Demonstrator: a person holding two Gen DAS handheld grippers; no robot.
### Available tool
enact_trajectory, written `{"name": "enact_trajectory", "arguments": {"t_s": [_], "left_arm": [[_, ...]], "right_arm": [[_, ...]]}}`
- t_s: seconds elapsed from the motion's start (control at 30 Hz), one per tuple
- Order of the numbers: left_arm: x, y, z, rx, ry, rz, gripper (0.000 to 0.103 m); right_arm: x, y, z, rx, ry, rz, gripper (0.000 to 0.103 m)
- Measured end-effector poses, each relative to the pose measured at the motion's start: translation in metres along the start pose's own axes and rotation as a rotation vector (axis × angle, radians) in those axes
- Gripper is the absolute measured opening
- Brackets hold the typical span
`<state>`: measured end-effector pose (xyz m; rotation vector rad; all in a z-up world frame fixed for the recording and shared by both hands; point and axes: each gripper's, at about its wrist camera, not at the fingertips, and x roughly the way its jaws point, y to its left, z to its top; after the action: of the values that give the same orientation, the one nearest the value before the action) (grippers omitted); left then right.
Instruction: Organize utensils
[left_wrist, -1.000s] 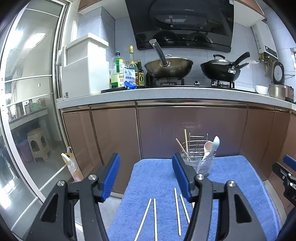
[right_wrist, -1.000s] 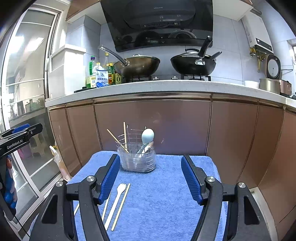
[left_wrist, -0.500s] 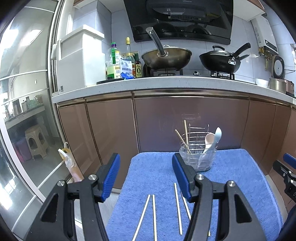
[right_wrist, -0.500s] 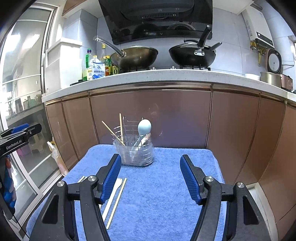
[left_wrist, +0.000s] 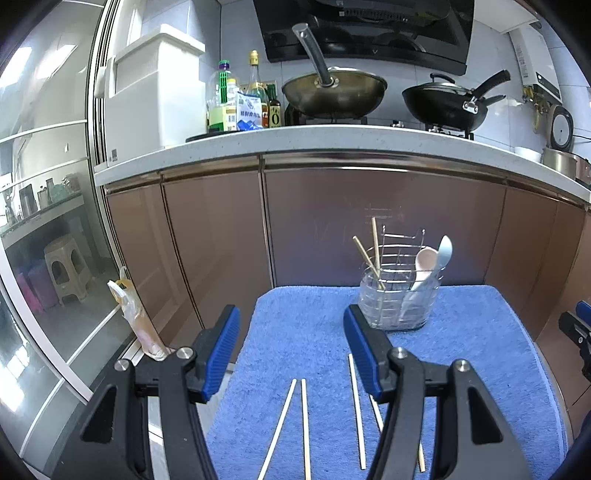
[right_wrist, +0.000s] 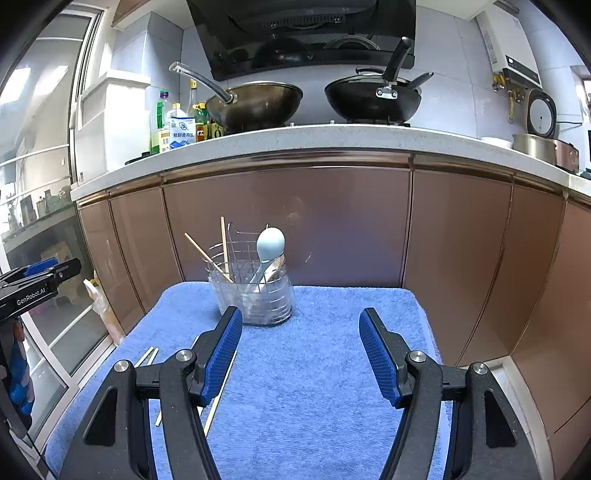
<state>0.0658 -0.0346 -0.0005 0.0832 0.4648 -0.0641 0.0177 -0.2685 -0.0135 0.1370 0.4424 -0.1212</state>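
Loose chopsticks (left_wrist: 303, 424) lie flat on the blue towel (left_wrist: 461, 354), nearer the cameras than the wire utensil holder (left_wrist: 400, 299), which stands at the towel's far edge holding two chopsticks, a pink spoon (left_wrist: 424, 260) and a blue spoon (right_wrist: 269, 242). Left gripper (left_wrist: 291, 350) and right gripper (right_wrist: 301, 354) both gape empty above the towel.

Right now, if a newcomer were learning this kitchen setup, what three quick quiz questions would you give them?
1. True or false: the left gripper is holding a chopstick.
2. What stands in the utensil holder? A) only forks B) chopsticks and spoons C) knives
3. What do the loose chopsticks lie on?

Key: 1. False, both it and the right gripper are open and empty. 2. B. 3. The blue towel.
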Motion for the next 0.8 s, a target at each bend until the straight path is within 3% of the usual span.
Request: {"name": "enact_trajectory", "arguments": {"t_s": [0.47,0.8], "left_arm": [[0.016,0.007,-0.013,-0.002,0.027,0.022,0.057],[0.026,0.014,-0.016,-0.003,0.048,0.032,0.057]], "right_arm": [[0.016,0.01,-0.002,-0.018,0.023,0.022,0.065],[0.028,0.021,-0.002,-0.042,0.057,0.069,0.058]]}}
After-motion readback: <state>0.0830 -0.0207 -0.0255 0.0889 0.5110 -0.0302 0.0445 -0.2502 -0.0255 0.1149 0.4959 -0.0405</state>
